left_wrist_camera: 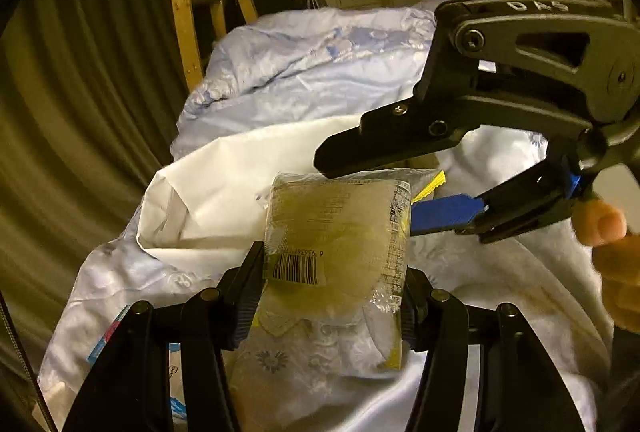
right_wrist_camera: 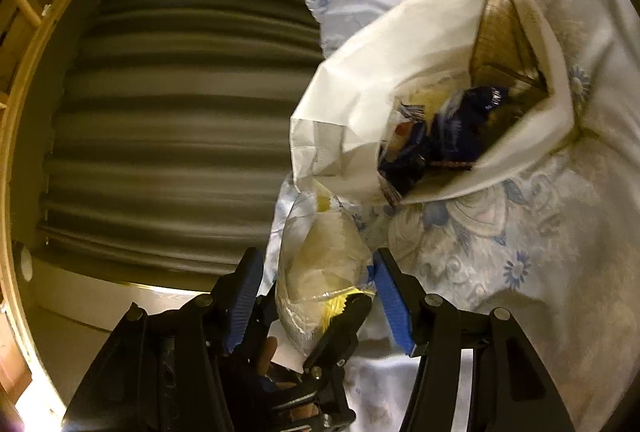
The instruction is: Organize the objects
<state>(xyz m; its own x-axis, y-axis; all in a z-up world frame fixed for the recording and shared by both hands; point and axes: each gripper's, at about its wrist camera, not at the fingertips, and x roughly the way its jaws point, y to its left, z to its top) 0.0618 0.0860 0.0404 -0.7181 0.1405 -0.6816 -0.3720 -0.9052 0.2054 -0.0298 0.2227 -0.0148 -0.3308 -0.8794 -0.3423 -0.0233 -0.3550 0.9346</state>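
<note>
Your white paper bag (right_wrist_camera: 352,103) lies on its side on the bed's floral quilt (right_wrist_camera: 500,232), mouth open. Inside it sit dark blue foil packets (right_wrist_camera: 452,127) and, deeper in, a tan woven-looking thing (right_wrist_camera: 504,47) you can't identify. Your left gripper (left_wrist_camera: 334,292) clamps the clear plastic packet (left_wrist_camera: 340,232) by its two sides, above the quilt and in front of the bag; its contents look pale and rounded, with a barcode label showing. Your right gripper (right_wrist_camera: 316,292) brackets the packet's yellow crimped end, but whether its blue ribbed pads (right_wrist_camera: 390,292) actually press on it is unclear. The bag's far end is cut off from view.
</note>
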